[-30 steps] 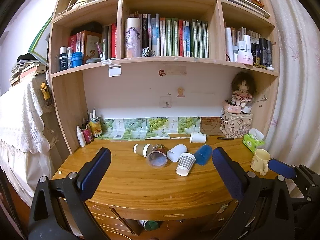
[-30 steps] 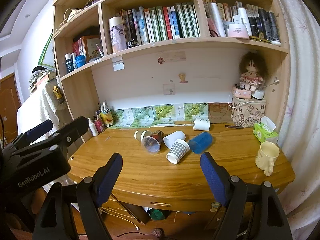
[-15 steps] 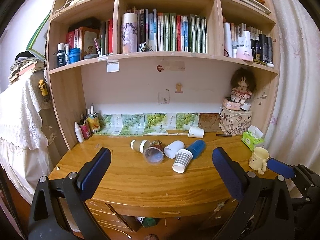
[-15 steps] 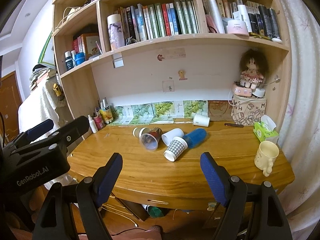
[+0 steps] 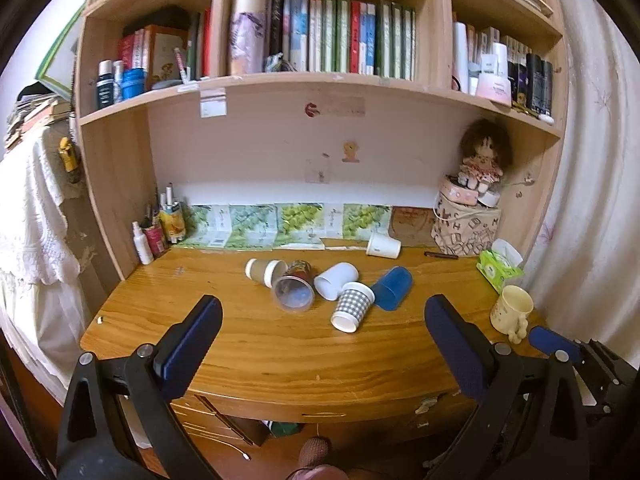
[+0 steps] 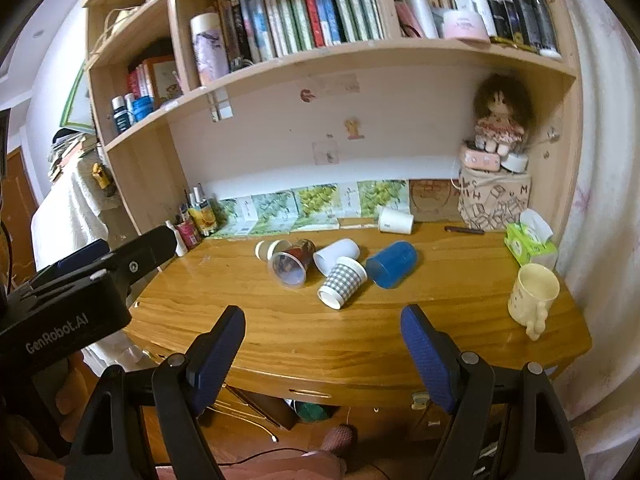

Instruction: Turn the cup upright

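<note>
Left hand-held gripper [image 5: 320, 320]: jaws spread wide, nothing between them, hanging short of the bench's near edge at the bottom of the left wrist view; I'd say it is held back to keep the whole pile in sight before a choice is made.

Right hand-held gripper [image 6: 322, 332]: likewise wide and holding nothing, low in its own frame.

Bench [image 5: 260, 344]: wooden top across the middle of the frame.

Cups: 6 lie on their sides. The cluster at frame centre has a brown paper cup [image 5: 264, 271], a clear patterned cup [image 5: 294, 288], a white cup [image 5: 335, 280], a checked paper cup [image 5: 352, 307] and a blue plastic cup [image 5: 393, 289], packed against one another. A white paper cup [image 5: 383, 245] lies apart by the back wall.

Likely target: the checked paper cup, in my judgement, since its mouth faces the grippers and it sits nearest.

Cream mug [image 5: 512, 312]: already upright at the right edge, so it needs no flipping.

Risk: the cups touch, so lifting 1 may roll its neighbours.

Progress: no tipped cup is righted yet.
</note>
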Tool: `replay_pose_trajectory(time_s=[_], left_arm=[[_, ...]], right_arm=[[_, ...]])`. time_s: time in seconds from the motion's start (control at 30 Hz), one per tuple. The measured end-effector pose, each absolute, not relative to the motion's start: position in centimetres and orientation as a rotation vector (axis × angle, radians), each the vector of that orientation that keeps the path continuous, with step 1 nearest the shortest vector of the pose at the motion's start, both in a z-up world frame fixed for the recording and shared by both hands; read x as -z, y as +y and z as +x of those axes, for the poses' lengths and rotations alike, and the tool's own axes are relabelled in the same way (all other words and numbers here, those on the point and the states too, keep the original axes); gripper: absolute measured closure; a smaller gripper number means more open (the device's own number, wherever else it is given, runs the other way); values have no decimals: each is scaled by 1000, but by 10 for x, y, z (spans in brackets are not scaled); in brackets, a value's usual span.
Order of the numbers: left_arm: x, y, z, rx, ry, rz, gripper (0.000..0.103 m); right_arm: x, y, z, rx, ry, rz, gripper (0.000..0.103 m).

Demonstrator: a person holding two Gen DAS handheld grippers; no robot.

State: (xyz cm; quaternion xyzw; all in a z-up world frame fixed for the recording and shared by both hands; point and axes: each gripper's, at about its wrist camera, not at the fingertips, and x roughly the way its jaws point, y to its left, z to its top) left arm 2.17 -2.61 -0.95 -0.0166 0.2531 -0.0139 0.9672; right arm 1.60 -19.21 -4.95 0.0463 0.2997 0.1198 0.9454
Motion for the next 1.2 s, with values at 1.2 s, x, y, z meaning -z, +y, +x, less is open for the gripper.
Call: replay_pose_trajectory(time_s=[1.2], left_arm=[[69,-61,277,187,981,-222,2]], right_arm=[[76,-231,209,-108,738,0,22]])
